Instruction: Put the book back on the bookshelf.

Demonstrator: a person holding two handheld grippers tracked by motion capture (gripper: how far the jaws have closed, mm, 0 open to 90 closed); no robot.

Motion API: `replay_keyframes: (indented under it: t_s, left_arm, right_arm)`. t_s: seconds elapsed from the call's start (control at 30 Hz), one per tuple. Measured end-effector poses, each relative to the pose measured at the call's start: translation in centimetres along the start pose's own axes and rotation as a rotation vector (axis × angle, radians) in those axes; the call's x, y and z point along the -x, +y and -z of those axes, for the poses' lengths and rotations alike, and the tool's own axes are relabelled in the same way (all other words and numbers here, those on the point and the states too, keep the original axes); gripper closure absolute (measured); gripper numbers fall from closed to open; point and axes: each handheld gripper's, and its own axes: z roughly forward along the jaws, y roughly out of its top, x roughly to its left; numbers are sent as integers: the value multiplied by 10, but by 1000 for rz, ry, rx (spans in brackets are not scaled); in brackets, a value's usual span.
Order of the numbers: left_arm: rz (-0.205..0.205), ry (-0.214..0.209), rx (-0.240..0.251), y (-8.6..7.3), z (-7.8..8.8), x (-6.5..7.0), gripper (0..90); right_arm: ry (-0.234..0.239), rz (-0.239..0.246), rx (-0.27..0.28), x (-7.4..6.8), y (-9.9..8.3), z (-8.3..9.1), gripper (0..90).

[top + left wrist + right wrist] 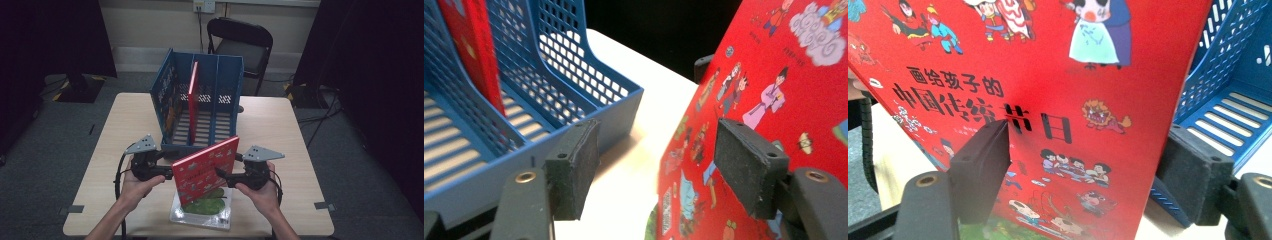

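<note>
A red picture book [205, 167] stands tilted over the table's near edge, its lower corner over a flat green-and-white book [205, 210] in clear wrap. My right gripper [220, 175] holds it from the right. In the right gripper view the cover [1048, 65] runs slantwise between the jaws, one pad [980, 165] on its front and the other behind its edge. My left gripper [169, 172] is at the book's left edge. In the left gripper view it [654, 170] stands open, one pad in front of the cover [774, 65], the other well clear.
A blue slotted file rack [230, 75] stands at the table's middle back, with a red book [193, 95] upright in a slot; its front wall [614, 100] is close to my left jaws. A black chair [245, 42] stands behind the table [280, 130].
</note>
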Motion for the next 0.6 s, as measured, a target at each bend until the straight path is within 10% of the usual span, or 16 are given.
replay_keyframes:
  t_s: [0.6]
  left_arm:
    - [32, -96, -10, -2, -4, 2, 424]
  right_arm:
    - [14, -37, -4, 4, 4, -3, 230]
